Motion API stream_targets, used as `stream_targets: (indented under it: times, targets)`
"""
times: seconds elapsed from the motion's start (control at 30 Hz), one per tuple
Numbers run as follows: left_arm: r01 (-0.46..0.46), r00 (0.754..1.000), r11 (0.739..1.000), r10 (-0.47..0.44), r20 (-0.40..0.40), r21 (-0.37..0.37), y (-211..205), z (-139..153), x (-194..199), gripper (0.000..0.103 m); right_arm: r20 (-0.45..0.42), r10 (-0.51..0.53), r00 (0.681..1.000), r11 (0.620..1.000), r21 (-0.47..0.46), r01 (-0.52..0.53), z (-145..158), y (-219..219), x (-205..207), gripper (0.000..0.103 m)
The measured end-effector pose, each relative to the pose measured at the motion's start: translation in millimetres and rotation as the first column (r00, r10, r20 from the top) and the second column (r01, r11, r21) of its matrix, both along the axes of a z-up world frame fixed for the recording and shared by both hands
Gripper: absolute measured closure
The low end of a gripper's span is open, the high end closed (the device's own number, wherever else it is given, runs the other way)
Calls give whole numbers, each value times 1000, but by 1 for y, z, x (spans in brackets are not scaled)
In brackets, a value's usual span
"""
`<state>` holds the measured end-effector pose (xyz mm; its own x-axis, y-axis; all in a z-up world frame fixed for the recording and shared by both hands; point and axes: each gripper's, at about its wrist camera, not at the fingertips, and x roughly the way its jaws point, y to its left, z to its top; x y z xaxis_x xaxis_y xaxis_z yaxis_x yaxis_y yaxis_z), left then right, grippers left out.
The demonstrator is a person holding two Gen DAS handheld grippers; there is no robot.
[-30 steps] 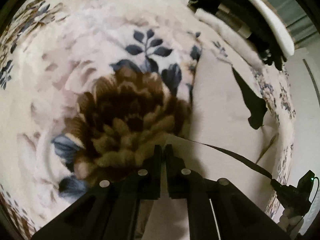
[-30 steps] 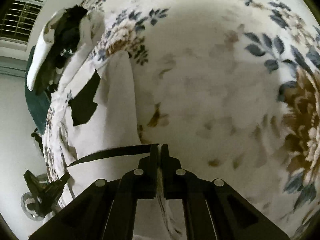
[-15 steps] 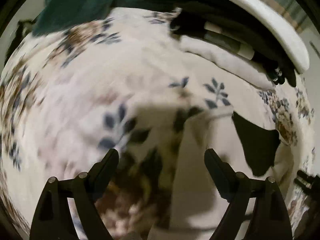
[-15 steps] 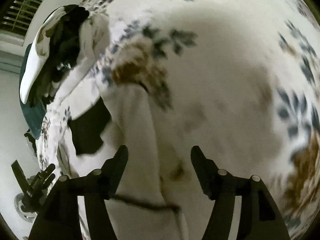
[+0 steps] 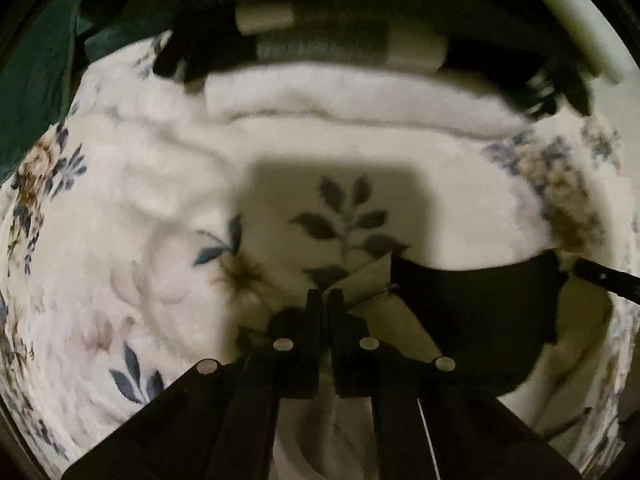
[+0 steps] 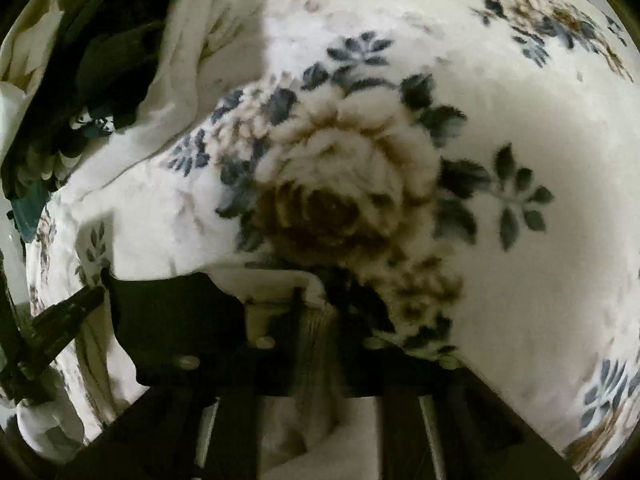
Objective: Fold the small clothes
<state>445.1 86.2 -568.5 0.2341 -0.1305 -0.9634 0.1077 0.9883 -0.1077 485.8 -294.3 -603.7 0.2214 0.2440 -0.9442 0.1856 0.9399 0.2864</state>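
A small white garment with a black panel lies on a floral blanket. In the left wrist view my left gripper (image 5: 324,296) is shut on a white corner of the garment (image 5: 368,280), with the black panel (image 5: 480,312) just to its right. In the right wrist view my right gripper (image 6: 316,300) is shut on the garment's white edge (image 6: 280,280), and the black panel (image 6: 172,312) lies to its left. The cloth bunches and hangs between and under the fingers.
The floral fleece blanket (image 6: 500,120) covers the surface. A pile of dark and white clothes (image 5: 340,40) lies at the far end, also showing in the right wrist view (image 6: 100,60). A dark stand (image 6: 44,340) sits at the left edge.
Both grippers let go of the garment's lower edge, opened wide, moved forward along it, and have shut again on its far edge near the black panel.
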Motion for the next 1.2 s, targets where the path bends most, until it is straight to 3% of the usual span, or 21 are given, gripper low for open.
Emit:
stream_targets:
  times: [0.2,0.3,0.47,0.6,0.7,0.8,0.83,0.9,1.0,1.03,1.07,1.13,1.2]
  targets:
    - [-27,995,998,32,95,-53,25,51,-43,101,101,-60,993,996,75,52,42,-9,-38,96]
    - [-65,988,991,80,135,-117,43,84,-83,101,152,-64,986,994,102,48,71,-7,-70,96]
    - [-122,978,977,149,146,-177,46,114,-141,101,215,-59,975,989,145,28,111,-6,-136,96]
    - [-206,977,954,214,17,-218,65,98,-192,101,207,-34,978,982,189,-6,114,-7,-199,96]
    - [-260,965,945,251,-72,-200,77,73,-226,101,139,-26,990,980,198,-2,91,-10,-245,96]
    - [-346,936,904,313,-162,-251,93,53,-248,100,64,-43,997,976,217,28,65,-20,-278,96]
    - [-387,919,873,339,-199,-299,100,48,-254,100,36,-41,999,974,223,32,58,-22,-285,96]
    - [-437,897,826,368,-247,-357,106,42,-252,98,-13,-63,998,968,241,64,48,-29,-294,92]
    - [-488,871,755,390,-299,-438,106,42,-230,66,-50,-95,994,963,247,105,45,-36,-299,81]
    - [-497,868,724,396,-300,-479,103,46,-217,50,-55,-110,992,960,253,121,45,-39,-300,70]
    - [-496,868,704,401,-292,-508,99,50,-205,46,-55,-129,990,955,262,139,47,-41,-300,59]
    - [-480,877,702,387,-284,-526,88,56,-178,46,-52,-181,982,941,283,188,54,-48,-298,52]
    - [-411,911,748,325,-253,-522,67,62,-144,46,-54,-235,971,928,285,240,58,-56,-294,49]
